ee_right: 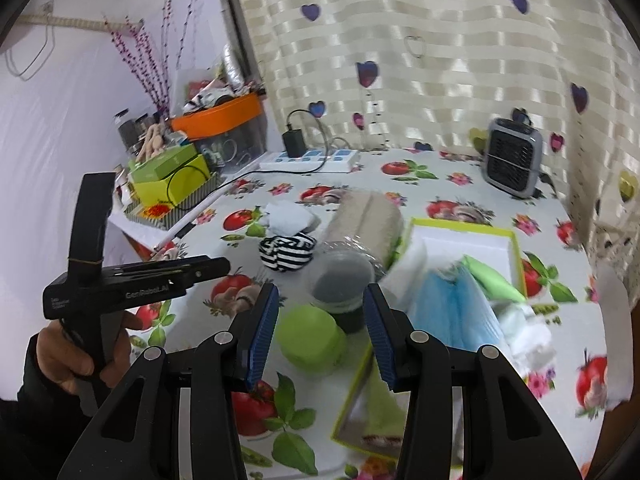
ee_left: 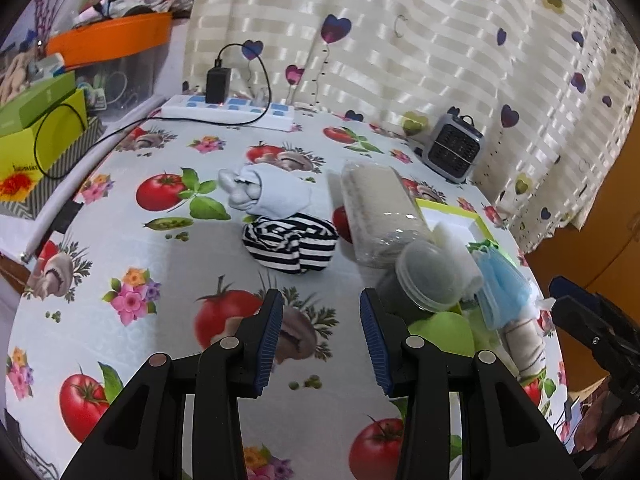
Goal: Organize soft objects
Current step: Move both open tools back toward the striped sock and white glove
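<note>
My left tongs (ee_left: 320,320) gape wide over the counter (ee_left: 168,248), holding nothing; the striped sock bundle (ee_left: 290,246) lies ahead, touching the white sock (ee_left: 266,194). My right tongs (ee_right: 320,314) hang open and empty above the green lid (ee_right: 310,336) and blue masks (ee_right: 456,308).

A striped sock roll (ee_left: 291,246), black and white, lies mid-table on the printed cloth. Touching it on the far side is a white sock roll (ee_left: 267,192), its open end turned left. Just right of both lies a beige towel roll (ee_left: 380,212) in clear wrap, running near to far. Nearer and to the right, a blue mask (ee_left: 502,284) drapes over a white foam piece (ee_left: 460,252) by a white box (ee_right: 464,246) with a lime rim.
</note>
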Demonstrator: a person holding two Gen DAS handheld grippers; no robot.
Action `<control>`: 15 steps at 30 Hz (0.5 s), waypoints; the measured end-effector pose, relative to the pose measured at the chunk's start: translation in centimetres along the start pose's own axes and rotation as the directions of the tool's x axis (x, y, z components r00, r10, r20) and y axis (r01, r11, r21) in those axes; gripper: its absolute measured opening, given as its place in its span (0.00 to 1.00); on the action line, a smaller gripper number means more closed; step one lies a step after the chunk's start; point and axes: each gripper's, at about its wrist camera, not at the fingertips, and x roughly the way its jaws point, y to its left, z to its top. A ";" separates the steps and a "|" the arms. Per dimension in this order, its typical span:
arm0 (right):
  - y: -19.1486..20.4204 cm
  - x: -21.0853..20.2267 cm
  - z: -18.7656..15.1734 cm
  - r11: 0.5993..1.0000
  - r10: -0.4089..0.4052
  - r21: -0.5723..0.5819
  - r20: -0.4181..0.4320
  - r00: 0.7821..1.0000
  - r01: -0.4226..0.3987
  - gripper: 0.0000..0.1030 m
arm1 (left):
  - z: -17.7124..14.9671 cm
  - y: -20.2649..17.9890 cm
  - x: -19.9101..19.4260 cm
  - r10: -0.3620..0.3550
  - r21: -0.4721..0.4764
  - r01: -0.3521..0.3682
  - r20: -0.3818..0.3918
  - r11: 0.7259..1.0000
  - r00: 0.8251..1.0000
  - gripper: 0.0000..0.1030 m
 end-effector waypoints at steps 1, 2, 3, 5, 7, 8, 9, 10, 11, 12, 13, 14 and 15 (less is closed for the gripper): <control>0.2 0.2 0.2 1.000 0.005 -0.008 -0.001 1.000 -0.005 0.44 | 0.1 0.2 0.1 -0.001 -0.004 0.001 -0.001 1.000 1.000 0.39; 0.4 0.6 0.6 1.000 0.011 -0.017 -0.004 1.000 -0.012 0.44 | 0.2 0.4 0.3 -0.001 -0.008 0.001 -0.002 1.000 1.000 0.39; 0.5 0.8 0.9 1.000 0.014 -0.022 -0.006 1.000 -0.014 0.44 | 0.3 0.6 0.5 0.000 -0.011 0.000 -0.003 1.000 1.000 0.39; 0.8 1.2 1.6 0.999 0.019 -0.036 -0.002 1.000 -0.019 0.44 | 0.8 1.0 1.4 0.001 -0.013 -0.001 -0.010 1.000 1.000 0.40; 0.9 1.6 2.1 0.999 0.023 -0.043 0.000 1.000 -0.023 0.44 | 1.2 1.4 2.5 0.010 -0.020 -0.010 -0.024 1.000 1.000 0.42; 0.9 1.7 2.2 0.999 0.022 -0.045 0.000 1.000 -0.022 0.44 | 1.4 1.7 3.1 0.009 -0.025 -0.009 -0.032 1.000 0.999 0.43; 0.9 1.9 2.4 0.999 0.021 -0.046 -0.001 1.000 -0.021 0.44 | 1.6 1.8 3.6 0.008 -0.024 -0.008 -0.035 1.000 0.999 0.44; 0.9 2.2 2.5 0.999 0.020 -0.047 -0.004 1.000 -0.020 0.44 | 1.8 1.8 4.1 0.007 -0.021 -0.008 -0.037 1.000 0.999 0.44; 0.9 2.4 2.6 0.999 0.018 -0.047 -0.008 1.000 -0.019 0.44 | 2.1 2.0 4.8 0.010 -0.020 -0.011 -0.040 1.000 0.999 0.44; 0.9 2.8 2.7 0.999 0.016 -0.048 -0.013 1.000 -0.017 0.44 | 2.3 2.1 5.3 0.010 -0.023 -0.011 -0.043 1.000 0.999 0.44; 0.8 3.0 2.9 0.999 0.015 -0.050 -0.018 1.000 -0.016 0.44 | 2.6 2.3 5.8 0.005 -0.026 -0.006 -0.049 1.000 0.999 0.45; 0.8 3.3 2.9 0.999 0.014 -0.052 -0.023 1.000 -0.015 0.44 | 2.8 2.5 6.5 0.002 -0.027 -0.003 -0.056 1.000 0.998 0.45; 0.8 3.6 3.0 0.998 0.013 -0.054 -0.027 1.000 -0.015 0.44 | 3.0 2.6 7.0 0.003 -0.025 -0.004 -0.060 1.000 0.998 0.45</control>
